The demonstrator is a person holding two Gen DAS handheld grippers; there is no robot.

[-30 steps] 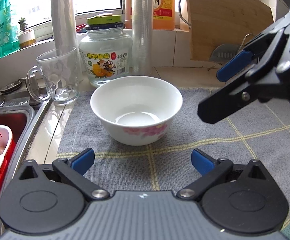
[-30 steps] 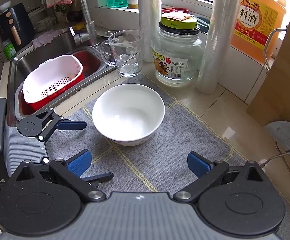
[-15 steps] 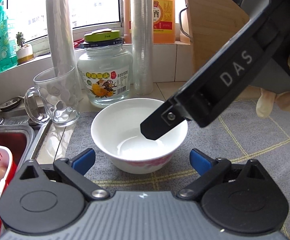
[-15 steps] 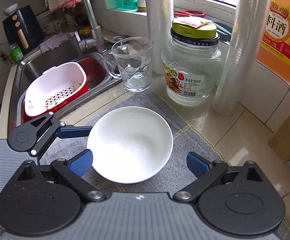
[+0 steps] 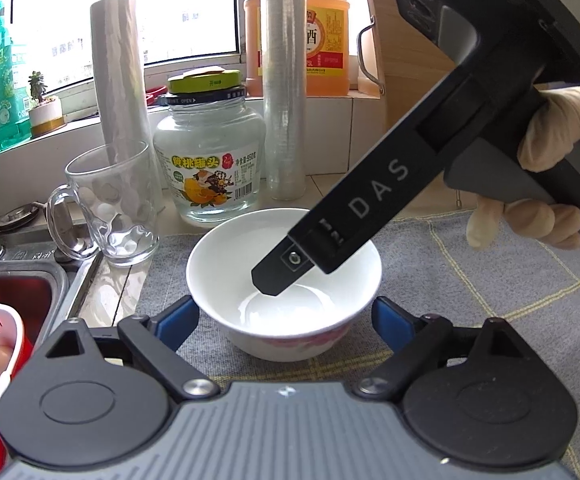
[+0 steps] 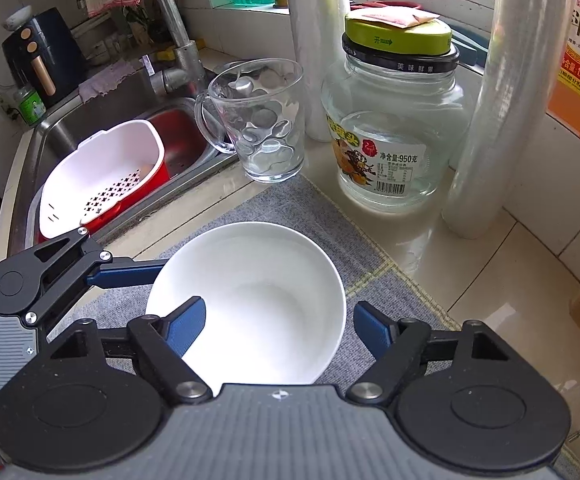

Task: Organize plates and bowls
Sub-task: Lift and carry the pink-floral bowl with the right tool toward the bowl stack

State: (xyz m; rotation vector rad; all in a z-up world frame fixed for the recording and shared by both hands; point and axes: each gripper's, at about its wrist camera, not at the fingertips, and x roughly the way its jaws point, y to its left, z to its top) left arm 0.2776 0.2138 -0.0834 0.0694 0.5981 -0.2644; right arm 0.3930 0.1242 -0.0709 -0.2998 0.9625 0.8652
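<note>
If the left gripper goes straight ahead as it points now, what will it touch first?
Most likely the white bowl. It sits directly between the fingers of the left gripper, whose jaws have just been closing, and the near wall lies just ahead. Contact at the pads is unclear.

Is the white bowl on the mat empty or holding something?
Empty: the white bowl shows a bare white inside in both views.

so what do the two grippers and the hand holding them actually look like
Both the left gripper and right gripper are black linkage arms on round pivots with silver screws, blue finger pads and a ribbed grey body. One's side reads "DAS" in white. The visible hand wears a pale glove.
</note>
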